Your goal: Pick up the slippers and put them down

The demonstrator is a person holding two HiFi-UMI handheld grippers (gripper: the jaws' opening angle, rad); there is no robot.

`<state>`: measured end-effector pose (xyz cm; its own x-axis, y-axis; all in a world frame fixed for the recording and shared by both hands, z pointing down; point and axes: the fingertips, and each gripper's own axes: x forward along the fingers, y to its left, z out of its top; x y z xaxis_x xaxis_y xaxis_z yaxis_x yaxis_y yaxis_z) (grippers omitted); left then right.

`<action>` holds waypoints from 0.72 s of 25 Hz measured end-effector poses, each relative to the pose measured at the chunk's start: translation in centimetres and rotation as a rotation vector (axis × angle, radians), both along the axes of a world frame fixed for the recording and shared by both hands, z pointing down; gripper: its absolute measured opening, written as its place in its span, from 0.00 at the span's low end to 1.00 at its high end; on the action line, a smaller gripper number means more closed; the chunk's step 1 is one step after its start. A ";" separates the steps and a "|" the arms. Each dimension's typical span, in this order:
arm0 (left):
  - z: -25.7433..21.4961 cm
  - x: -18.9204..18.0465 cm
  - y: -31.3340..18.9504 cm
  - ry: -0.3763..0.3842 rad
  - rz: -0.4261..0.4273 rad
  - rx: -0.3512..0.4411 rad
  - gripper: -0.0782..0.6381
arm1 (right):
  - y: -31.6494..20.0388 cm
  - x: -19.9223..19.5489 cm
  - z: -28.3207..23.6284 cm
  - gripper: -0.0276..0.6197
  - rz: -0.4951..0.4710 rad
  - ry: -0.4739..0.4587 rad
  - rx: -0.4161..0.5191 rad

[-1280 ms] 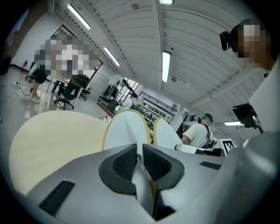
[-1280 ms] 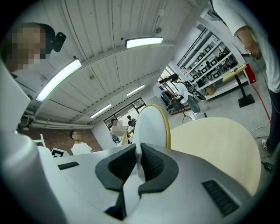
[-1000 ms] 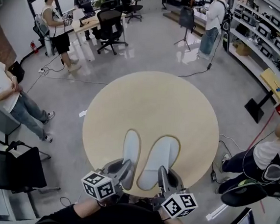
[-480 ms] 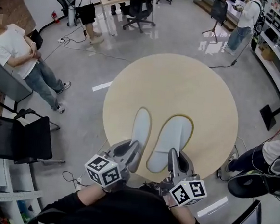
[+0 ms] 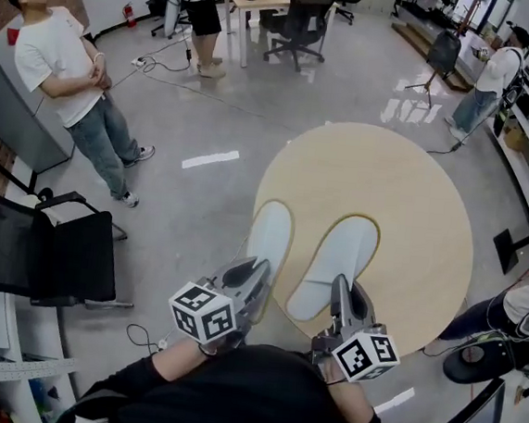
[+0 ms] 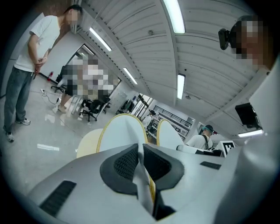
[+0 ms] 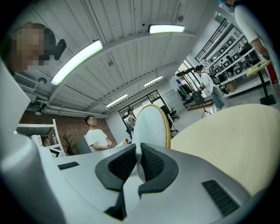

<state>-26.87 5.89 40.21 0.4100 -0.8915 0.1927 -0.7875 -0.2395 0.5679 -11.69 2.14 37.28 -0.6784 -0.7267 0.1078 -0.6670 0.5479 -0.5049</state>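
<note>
Item 1. Left slipper (image 5: 269,239): flat, pale grey-white fabric with a thin yellow rim. It was held at the heel end, toe pointing away from the wearer. Its long axis ran almost straight up the head view, leaning slightly right. It lay over the near-left rim of the desk (image 5: 405,201), a round, pale wooden top, with part of it showing against the grey floor (image 5: 182,198).

Item 2. Right slipper (image 5: 338,264): same make, just beside the first but apart from it. The heel was toward the wearer, the toe away, and the long axis leaned more to the upper right. It lay wholly over the desk. Whether either slipper touched the desk could not be told.

Item 3. Left tongs (image 5: 261,269): nearly closed, with the black ribbed pads (image 6: 127,162) pinching the thin heel edge of the left slipper (image 6: 122,133).

Item 4. Right tongs (image 5: 341,283): likewise nearly closed, clamped on the heel edge of the right slipper (image 7: 151,124).

Item 5. Surroundings: a black office chair (image 5: 42,254) stood on the floor to the left. A person in a white T-shirt and jeans (image 5: 74,67) stood beyond it.
</note>
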 end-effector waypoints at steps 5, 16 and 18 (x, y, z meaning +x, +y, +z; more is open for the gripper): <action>1.8 -6.2 1.7 0.029 -0.011 -0.030 0.16 | 1.3 -6.1 1.9 0.09 -0.009 0.026 -0.053; 4.6 -12.3 -4.8 0.060 0.000 -0.117 0.16 | -4.7 -12.8 5.2 0.09 -0.027 0.049 -0.140; 4.1 -13.1 -7.0 0.013 -0.013 -0.126 0.16 | -7.2 -13.3 5.2 0.09 -0.025 0.014 -0.156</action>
<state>-39.93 -1.12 44.27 0.4023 -0.8656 0.2982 -0.7822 -0.1556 0.6033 -24.96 -5.01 42.46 -0.6938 -0.6834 0.2271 -0.6615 0.4802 -0.5760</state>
